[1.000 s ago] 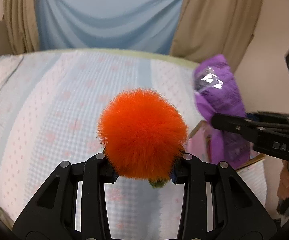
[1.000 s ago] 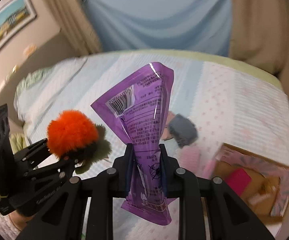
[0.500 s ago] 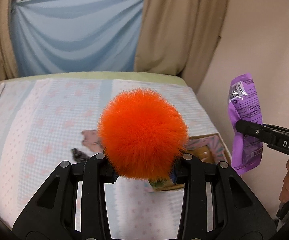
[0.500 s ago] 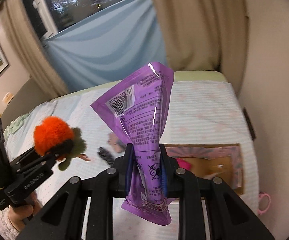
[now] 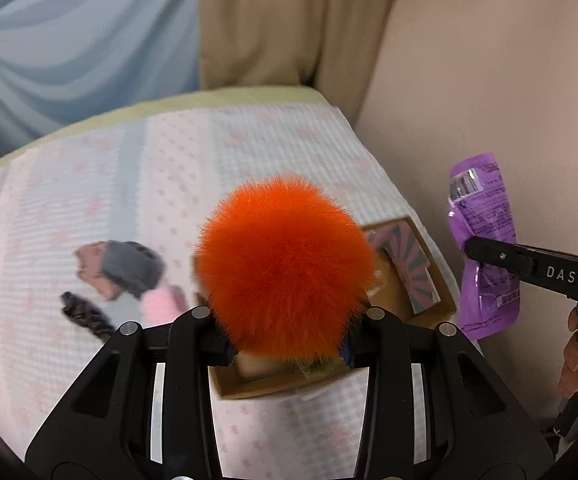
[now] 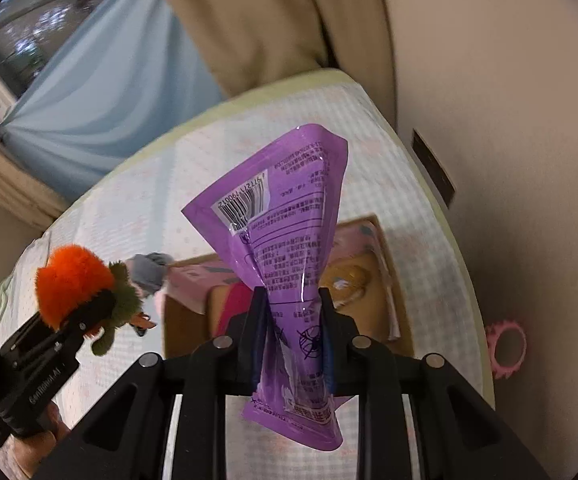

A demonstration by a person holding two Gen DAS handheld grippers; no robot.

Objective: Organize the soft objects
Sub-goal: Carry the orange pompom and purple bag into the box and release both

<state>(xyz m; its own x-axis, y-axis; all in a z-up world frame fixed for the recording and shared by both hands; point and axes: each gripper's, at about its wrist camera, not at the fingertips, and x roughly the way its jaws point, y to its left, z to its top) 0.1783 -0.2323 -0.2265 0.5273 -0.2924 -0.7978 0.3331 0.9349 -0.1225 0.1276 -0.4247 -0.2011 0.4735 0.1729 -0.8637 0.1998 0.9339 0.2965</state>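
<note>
My left gripper (image 5: 287, 340) is shut on an orange fluffy toy (image 5: 285, 264) with green parts, held above the near end of an open cardboard box (image 5: 429, 276) on the bed. The toy also shows in the right wrist view (image 6: 73, 288). My right gripper (image 6: 292, 336) is shut on a purple plastic pouch (image 6: 289, 248), held upright over the same box (image 6: 381, 308). The pouch also shows at the right of the left wrist view (image 5: 485, 248). The box holds a pink item and other things, mostly hidden.
A grey and pink soft pile (image 5: 129, 268), a pale pink piece (image 5: 157, 304) and a dark strip (image 5: 85, 316) lie on the patterned bed cover left of the box. A wall runs close along the right (image 6: 509, 160). A pink ring (image 6: 505, 344) lies beside the bed. Curtains hang behind.
Both grippers have swung right and tipped down toward the box, which now lies right under them. Both holds are unchanged.
</note>
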